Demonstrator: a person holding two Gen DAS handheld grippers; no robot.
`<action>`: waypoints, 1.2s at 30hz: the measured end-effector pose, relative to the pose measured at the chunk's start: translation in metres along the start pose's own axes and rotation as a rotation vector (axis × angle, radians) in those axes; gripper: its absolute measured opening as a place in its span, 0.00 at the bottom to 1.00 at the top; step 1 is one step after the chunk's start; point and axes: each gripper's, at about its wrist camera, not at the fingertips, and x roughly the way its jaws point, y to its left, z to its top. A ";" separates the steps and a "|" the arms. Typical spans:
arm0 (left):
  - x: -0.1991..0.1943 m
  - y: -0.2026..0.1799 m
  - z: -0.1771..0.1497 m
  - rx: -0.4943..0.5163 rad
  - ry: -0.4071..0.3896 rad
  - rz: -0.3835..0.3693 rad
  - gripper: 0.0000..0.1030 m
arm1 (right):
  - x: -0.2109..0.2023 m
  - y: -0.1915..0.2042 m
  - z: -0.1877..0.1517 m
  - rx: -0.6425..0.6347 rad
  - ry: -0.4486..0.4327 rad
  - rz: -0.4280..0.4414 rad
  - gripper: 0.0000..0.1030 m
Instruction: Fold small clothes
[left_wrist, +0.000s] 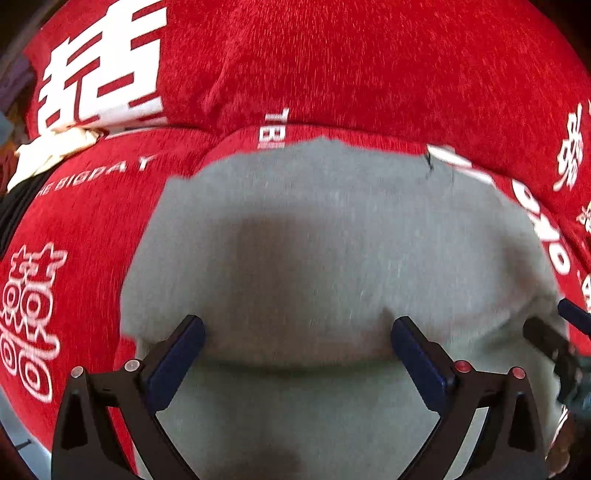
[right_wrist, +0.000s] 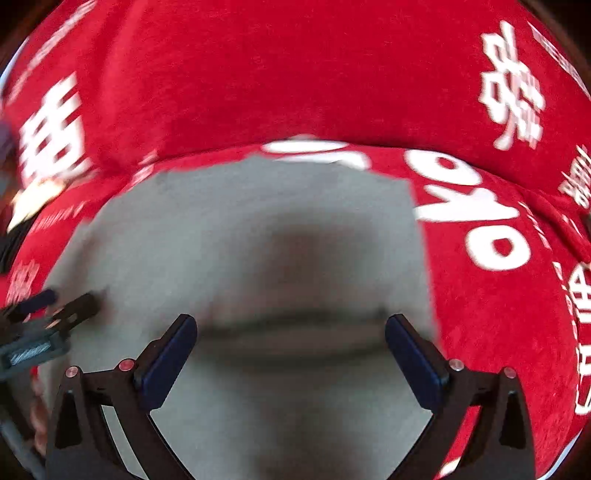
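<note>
A grey garment (left_wrist: 332, 236) is lying flat on the red printed cloth (left_wrist: 369, 66) — both grippers are hovering over it, the left gripper (left_wrist: 297, 332) and the right gripper (right_wrist: 291, 328) with jaws spread wide, gripping nothing.

A red cloth (left_wrist: 369, 74) with white printed characters covered the supporting surface, whose kind could not be told. A grey garment (left_wrist: 314, 240) lay flat directly on it, a fold line running across near six o'clock. A pale bundle (left_wrist: 48, 155) lay toward nine o'clock.
</note>
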 end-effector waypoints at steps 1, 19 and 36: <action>-0.003 0.000 -0.006 0.003 -0.012 -0.001 0.99 | 0.003 0.009 -0.008 -0.037 0.010 -0.014 1.00; -0.055 0.042 -0.125 0.050 0.003 -0.036 0.99 | -0.062 0.003 -0.165 -0.188 -0.063 -0.026 0.99; -0.100 0.019 -0.178 0.255 -0.013 -0.066 0.99 | -0.092 0.063 -0.195 -0.466 -0.135 -0.032 1.00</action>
